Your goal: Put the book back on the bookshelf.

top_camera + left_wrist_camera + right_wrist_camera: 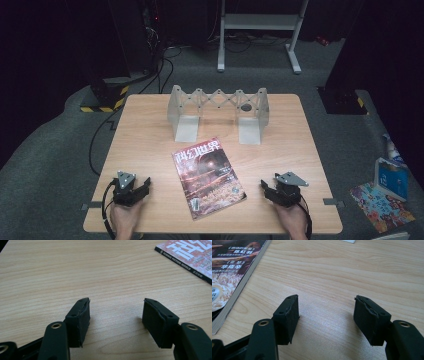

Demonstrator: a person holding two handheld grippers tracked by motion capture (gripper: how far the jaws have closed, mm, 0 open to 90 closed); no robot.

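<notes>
- Nearest to us in the high view are two hands at the tabletop's (pixel 150 125) near edge; our left hand (pixel 122 217) holds the left gripper (pixel 141 189), our right hand (pixel 291 215) the right gripper (pixel 266 189); each carries a grey three-cornered plate on top
- We see the left gripper (pixel 116 312) in its own view with jaws spread wide over bare wood, gripping nothing; a corner of the magazine (pixel 190 257) shows at upper right
- We see the right gripper (pixel 327 311) in its own view with jaws likewise wide apart and empty; the magazine's (pixel 232 272) spine edge lies to the left of the jaws, near but apart
- We find the magazine (pixel 207 177) lying flat between the two grippers, tilted, touching neither; its cover is red and brown with large white Chinese characters
- We read "SCIENCE FICTION WORLD" along the cover edge in the left gripper view; the right gripper view shows small white Chinese lines that we cannot read with certainty
- We see a pale expanding rack (pixel 218 107) with a scissor lattice standing at the far side, two flat feet pointing toward us; a small dark object (pixel 245 107) sits on its right part, too small to identify
- We note a blue box (pixel 391 178) and a colourful sheet (pixel 382 206) on the grey floor (pixel 45 165) at right
</notes>
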